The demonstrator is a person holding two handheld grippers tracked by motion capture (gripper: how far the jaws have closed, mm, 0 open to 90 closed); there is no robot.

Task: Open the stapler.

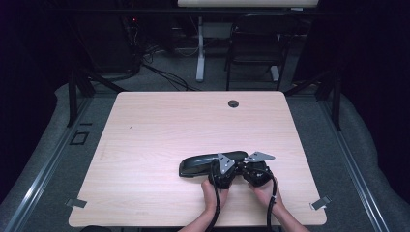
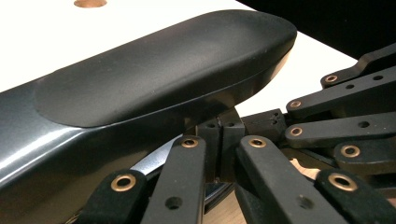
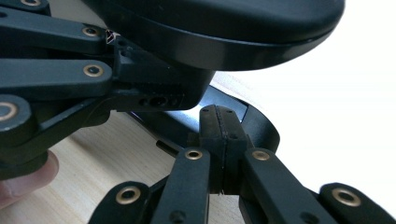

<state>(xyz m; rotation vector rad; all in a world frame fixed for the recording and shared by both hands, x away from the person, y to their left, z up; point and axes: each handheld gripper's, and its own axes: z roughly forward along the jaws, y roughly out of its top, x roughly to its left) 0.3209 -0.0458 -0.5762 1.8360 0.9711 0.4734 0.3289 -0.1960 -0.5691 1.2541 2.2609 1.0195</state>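
The pale wooden surface [image 1: 159, 130] spreads out before you, with a small round grommet hole [image 1: 233, 103] near the middle of its far edge. Two metal clips sit on its near corners, one at the left [image 1: 76, 203] and one at the right [image 1: 320, 203].

The black case [image 1: 212, 163], long with rounded ends, lies toward the near edge of the surface, a little right of the middle, its length running roughly along that edge. It looks like a hard-shell case with its lid raised: in the left gripper view a matte upper shell [image 2: 154, 70] stands above a glossy lower part [image 2: 42, 154], though the close, dark framing makes the exact hinge line hard to tell.

Your two hands come in over the near edge and meet at the right end of the case. Your left gripper [image 1: 221, 175] sits just beside your right gripper [image 1: 256, 173], nearly touching it, each with its grey three-cornered plate on top.

In the left gripper view, your left jaws are clenched, pads pressed flat together just below the overhanging shell, with nothing between them. In the right gripper view, your right jaws are clenched too, pads together against the case's lower rim [image 3: 252, 119], grasping nothing that can be seen.
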